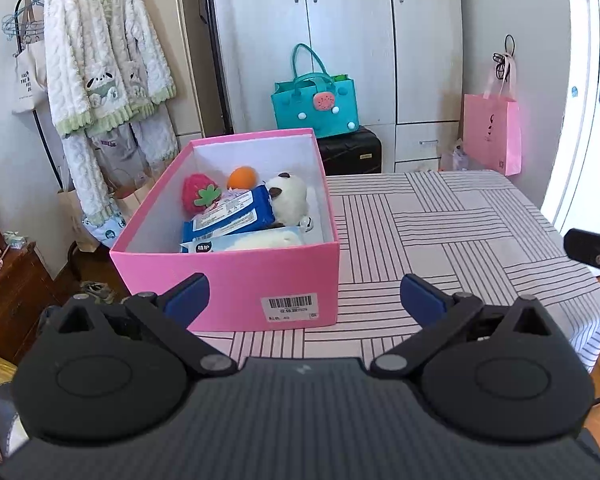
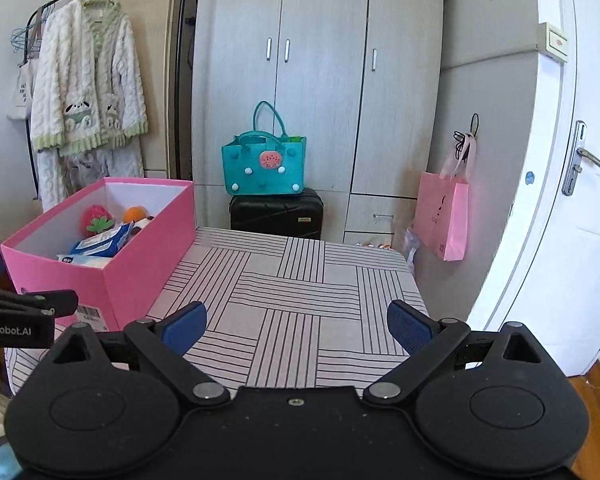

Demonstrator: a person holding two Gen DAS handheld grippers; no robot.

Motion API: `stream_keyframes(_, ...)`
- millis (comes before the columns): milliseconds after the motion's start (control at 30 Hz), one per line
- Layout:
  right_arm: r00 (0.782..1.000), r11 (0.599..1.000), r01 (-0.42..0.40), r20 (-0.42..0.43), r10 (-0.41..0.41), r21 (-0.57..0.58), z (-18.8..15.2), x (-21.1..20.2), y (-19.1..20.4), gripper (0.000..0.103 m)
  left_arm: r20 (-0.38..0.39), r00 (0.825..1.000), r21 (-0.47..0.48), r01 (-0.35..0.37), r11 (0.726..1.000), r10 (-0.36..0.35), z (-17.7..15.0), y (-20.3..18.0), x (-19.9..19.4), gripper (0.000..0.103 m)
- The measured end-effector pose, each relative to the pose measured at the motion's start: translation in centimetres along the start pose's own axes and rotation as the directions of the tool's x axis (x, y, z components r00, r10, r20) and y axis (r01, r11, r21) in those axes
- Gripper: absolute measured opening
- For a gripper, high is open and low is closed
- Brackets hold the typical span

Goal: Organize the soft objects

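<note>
Two grippers were in view, both with fingers spread wide and nothing between them. The left gripper (image 1: 304, 298) hovered above the near edge of the table (image 1: 440, 220), facing the short end of the pink box (image 1: 284, 276), which bore a barcode label (image 1: 290, 306). The right gripper (image 2: 296, 326) hovered over the bare striped cloth to the right of the box, well apart from it.

The pink box stood open on the left part of the table. Inside lay a red strawberry plush (image 1: 198, 196) and an orange ball (image 1: 242, 178) toward the far end, a white plush with dark patches (image 1: 290, 198) along the right wall, a blue wipes pack (image 1: 232, 216) across the middle, and a white pack (image 1: 244, 242) nearest the front wall. The items touched one another.

Beyond the table, a teal handbag (image 1: 314, 106) sat on a black suitcase (image 1: 350, 152) before the wardrobe (image 1: 340, 20). A pink paper bag (image 1: 492, 132) hung at the right.
</note>
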State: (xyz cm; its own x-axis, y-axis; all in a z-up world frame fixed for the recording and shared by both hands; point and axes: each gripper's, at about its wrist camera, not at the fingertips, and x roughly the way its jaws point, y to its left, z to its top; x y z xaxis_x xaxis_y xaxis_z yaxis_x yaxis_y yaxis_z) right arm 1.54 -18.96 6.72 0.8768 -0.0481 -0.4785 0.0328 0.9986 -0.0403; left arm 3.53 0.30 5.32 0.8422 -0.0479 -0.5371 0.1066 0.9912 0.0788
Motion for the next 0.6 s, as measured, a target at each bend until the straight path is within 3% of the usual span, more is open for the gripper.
stream_keyframes(233,0.997,0.994,-0.063,-0.035,0.066,0.086,-0.19,0.47,-0.48,0.099,0.035,0.999,-0.011,0.010,1.000,-0.010,-0.16,0.21,-0.22,0.103)
stream_keyframes(500,1.000,0.997,-0.013,-0.026,0.015,0.072,-0.51,0.18,-0.21,0.099,0.056,0.998,-0.003,-0.002,1.000,0.002,-0.73,0.25,0.01,0.103)
stream_keyframes(600,0.999,0.997,-0.029,-0.031,0.031,0.071,-0.67,0.27,-0.26,0.099,0.049,0.999,-0.019,-0.001,1.000,0.002,-0.85,0.55,0.29,0.103)
